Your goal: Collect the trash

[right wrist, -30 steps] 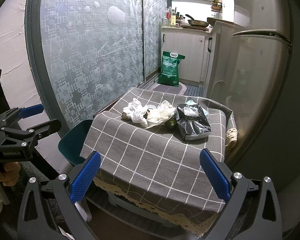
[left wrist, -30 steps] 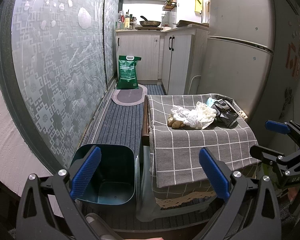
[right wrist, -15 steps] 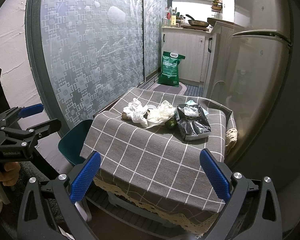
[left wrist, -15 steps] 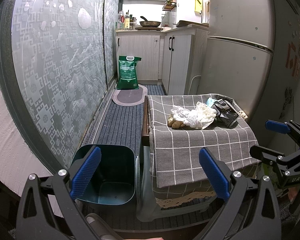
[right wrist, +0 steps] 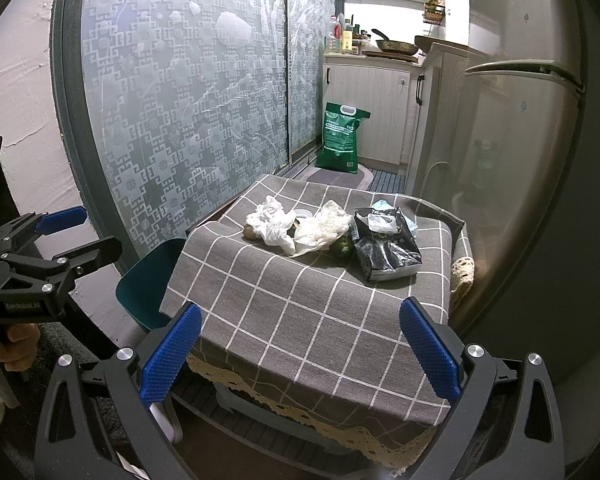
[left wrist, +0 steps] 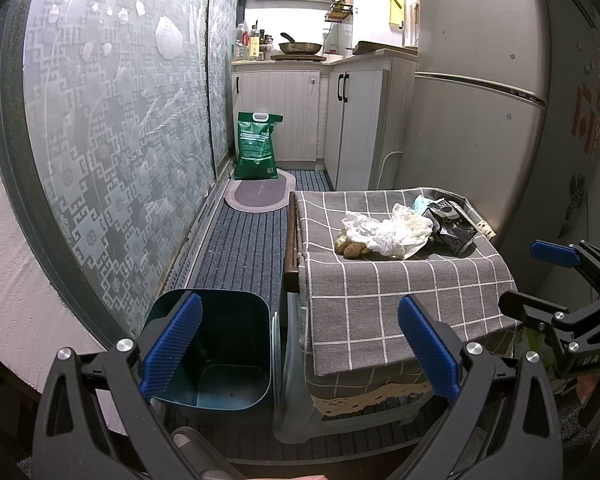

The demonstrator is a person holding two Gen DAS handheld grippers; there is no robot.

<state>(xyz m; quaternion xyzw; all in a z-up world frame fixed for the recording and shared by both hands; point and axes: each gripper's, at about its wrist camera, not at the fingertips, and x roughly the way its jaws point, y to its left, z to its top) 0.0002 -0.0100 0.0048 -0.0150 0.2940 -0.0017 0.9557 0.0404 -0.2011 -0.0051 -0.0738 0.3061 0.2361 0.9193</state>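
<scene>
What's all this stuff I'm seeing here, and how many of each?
Crumpled plastic bags: two, white, middle of the table.
Snack packet: one, black, right of the bags.
Brown lumps: a few, at the bags' left edge.
Tablecloth: one, grey checked, over the table.
Bin: one, dark teal, open, on the floor left of the table.
Sack: one, green, by the cabinets.
Fridge: one, silver, right.
Left gripper: open.
Right gripper: open.

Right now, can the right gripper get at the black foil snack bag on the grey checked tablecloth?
Probably yes. The right gripper is open and empty, at the near edge of the grey checked tablecloth. The black foil snack bag lies ahead, right of the crumpled white wrappers, with only bare cloth between.
</scene>
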